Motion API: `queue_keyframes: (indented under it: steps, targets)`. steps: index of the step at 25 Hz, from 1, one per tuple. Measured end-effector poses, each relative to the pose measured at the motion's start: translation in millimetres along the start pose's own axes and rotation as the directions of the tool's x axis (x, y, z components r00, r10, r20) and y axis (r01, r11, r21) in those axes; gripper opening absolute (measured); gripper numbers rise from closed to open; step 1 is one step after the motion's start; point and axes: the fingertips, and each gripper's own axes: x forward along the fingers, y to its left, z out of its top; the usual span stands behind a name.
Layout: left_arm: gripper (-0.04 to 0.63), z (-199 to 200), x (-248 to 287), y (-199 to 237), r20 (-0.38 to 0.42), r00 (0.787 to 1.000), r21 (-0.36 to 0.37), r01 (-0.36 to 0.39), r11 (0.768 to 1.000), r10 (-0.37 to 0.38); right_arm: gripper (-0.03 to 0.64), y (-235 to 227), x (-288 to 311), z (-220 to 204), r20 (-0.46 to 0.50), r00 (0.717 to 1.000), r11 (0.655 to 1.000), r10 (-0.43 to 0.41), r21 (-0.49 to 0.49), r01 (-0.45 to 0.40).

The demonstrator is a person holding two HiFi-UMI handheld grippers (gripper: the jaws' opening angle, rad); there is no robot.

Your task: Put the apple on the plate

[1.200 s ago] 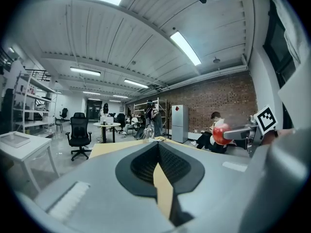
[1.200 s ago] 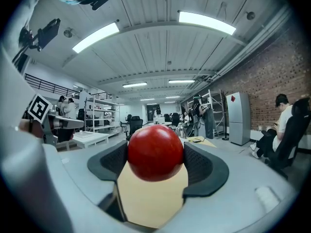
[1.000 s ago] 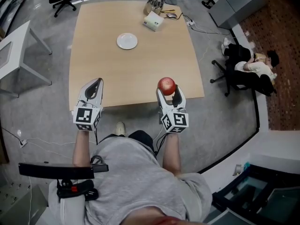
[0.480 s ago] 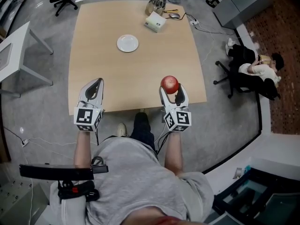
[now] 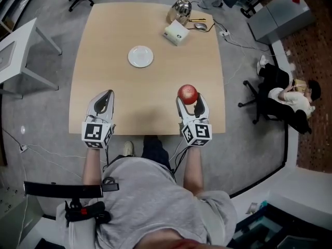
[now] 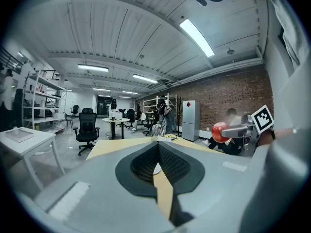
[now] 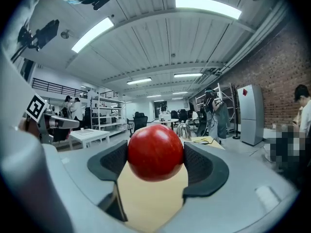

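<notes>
Your right gripper (image 5: pixel 189 100) has its jaws clenched on the red apple (image 7: pixel 155 152), the dark pads pressing its two sides at about mid-height, so the grasp looks square. The apple hangs over the near right part of the wooden table (image 5: pixel 104 45).

The white plate (image 5: pixel 140 56) lies well apart, ahead and to your left. Carry the apple forward and leftward, bring it low over the plate's middle, and part the jaws only once it rests there. It is round and the plate looks shallow, so a drop would likely send it rolling.

Your left gripper (image 6: pixel 158 147) has its jaws pressed together on nothing and hovers at the near left edge, clear of that route.

Only bare tabletop lies between apple and plate. A white box (image 5: pixel 176 33) and a shiny metal vessel (image 5: pixel 181 8) stand at the far edge, beyond the plate and to its right, so don't overshoot.
</notes>
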Motion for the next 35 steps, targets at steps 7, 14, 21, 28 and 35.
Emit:
queue_keyframes:
  steps: [7,14,21,28,35]
  targets:
    - [0.018,-9,27,10,-0.039,0.996,-0.019,-0.077,0.997,0.076,0.367,-12,50,0,-0.023,0.994,0.994,0.105,-0.007,-0.105]
    - [0.018,-21,50,26,-0.073,0.988,-0.030,-0.139,0.990,0.137,0.367,-21,102,-13,-0.054,0.984,0.985,0.169,-0.013,-0.170]
    - [0.018,-41,76,38,-0.097,0.981,-0.041,-0.170,0.985,0.165,0.367,-19,153,-31,-0.077,0.967,0.969,0.243,-0.025,-0.245]
    - [0.018,-59,94,52,-0.127,0.974,-0.052,-0.197,0.979,0.189,0.366,-10,195,-50,-0.096,0.948,0.951,0.304,-0.030,-0.308]
    - [0.018,-70,106,62,-0.140,0.968,-0.063,-0.218,0.974,0.208,0.367,1,231,-69,-0.115,0.933,0.937,0.342,-0.032,-0.348]
